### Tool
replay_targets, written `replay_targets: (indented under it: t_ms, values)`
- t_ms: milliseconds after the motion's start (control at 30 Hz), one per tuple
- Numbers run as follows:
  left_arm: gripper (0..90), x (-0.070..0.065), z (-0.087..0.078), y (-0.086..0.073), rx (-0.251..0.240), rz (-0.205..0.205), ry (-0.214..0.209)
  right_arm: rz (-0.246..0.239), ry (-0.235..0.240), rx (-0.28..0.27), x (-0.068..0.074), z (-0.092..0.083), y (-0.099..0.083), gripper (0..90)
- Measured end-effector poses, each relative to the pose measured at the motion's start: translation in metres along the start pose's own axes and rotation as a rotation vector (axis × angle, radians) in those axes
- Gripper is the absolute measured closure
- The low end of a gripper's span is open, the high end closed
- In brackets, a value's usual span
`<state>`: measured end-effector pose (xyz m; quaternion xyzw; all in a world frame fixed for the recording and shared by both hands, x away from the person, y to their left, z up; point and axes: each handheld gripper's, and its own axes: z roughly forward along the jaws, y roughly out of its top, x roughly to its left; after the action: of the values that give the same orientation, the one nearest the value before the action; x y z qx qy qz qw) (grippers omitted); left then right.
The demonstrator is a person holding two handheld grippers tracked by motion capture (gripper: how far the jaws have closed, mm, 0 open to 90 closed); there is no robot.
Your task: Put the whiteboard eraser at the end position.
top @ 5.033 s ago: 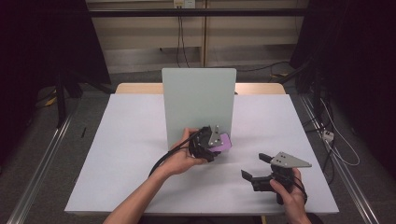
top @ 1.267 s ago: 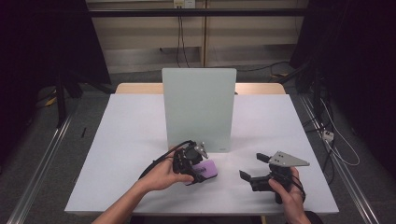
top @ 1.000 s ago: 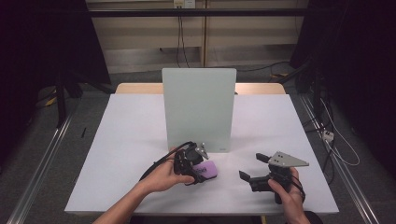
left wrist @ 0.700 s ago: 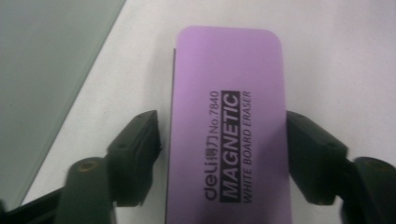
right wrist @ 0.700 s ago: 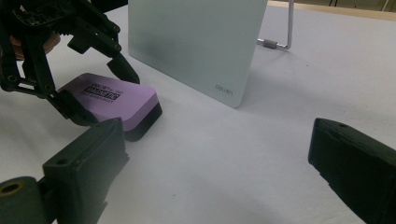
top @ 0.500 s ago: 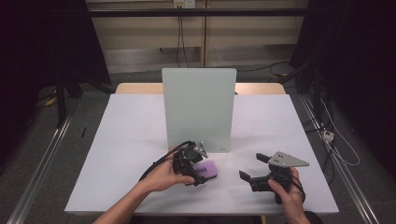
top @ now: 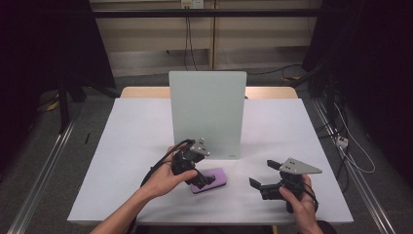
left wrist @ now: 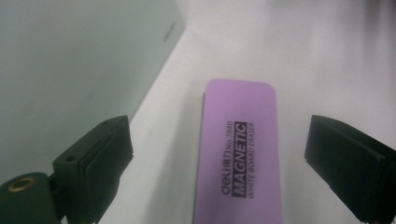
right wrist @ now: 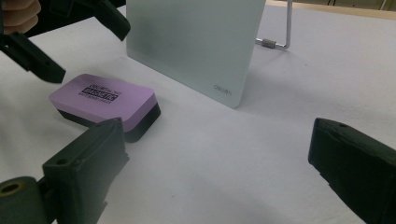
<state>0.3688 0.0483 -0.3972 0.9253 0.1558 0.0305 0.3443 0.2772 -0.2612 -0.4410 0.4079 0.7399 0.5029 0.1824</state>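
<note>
A pale green board [top: 207,114] stands upright on the white table [top: 122,146], just beyond and to one side of the left gripper [left wrist: 219,154], whose jaws are spread wide with neither touching anything. Between those jaws lies a purple magnetic eraser [left wrist: 239,154], flat on the table, its long axis running straight out along the jaws, label up. The right gripper [right wrist: 219,163], jaws also wide apart and empty, sits well apart, the eraser [right wrist: 105,105] beyond its left jaw.
</note>
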Motion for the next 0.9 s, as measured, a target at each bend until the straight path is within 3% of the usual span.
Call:
replay_targets:
  t_ms: [67,167,300,367,433,700,900]
  values:
    - [6.6,0.002,-0.008,-0.005,-0.034,-0.030,0.029,-0.001,-0.001,0.002,0.000,0.000,0.000,4.0]
    - [5.9,0.003,-0.022,-0.016,-0.154,-0.088,0.092,-0.001,0.002,0.001,0.000,0.000,0.000,4.0]
    - [5.8,0.005,-0.036,-0.032,-0.229,-0.140,0.167,-0.001,0.001,0.001,0.000,0.000,0.000,4.0]
    - [5.7,0.006,-0.042,-0.041,-0.252,-0.172,0.175,-0.001,-0.001,0.001,0.000,0.001,0.000,4.0]
    - [5.7,0.005,-0.048,-0.051,-0.276,-0.188,0.212,-0.006,0.000,0.003,0.001,0.001,0.000,4.0]
    - [5.6,0.008,-0.072,-0.097,-0.324,-0.279,0.272,-0.004,-0.005,0.005,0.001,0.001,0.000,4.0]
    - [5.6,0.004,-0.090,-0.122,-0.360,-0.326,0.333,-0.003,-0.008,0.008,0.001,0.001,0.000,4.0]
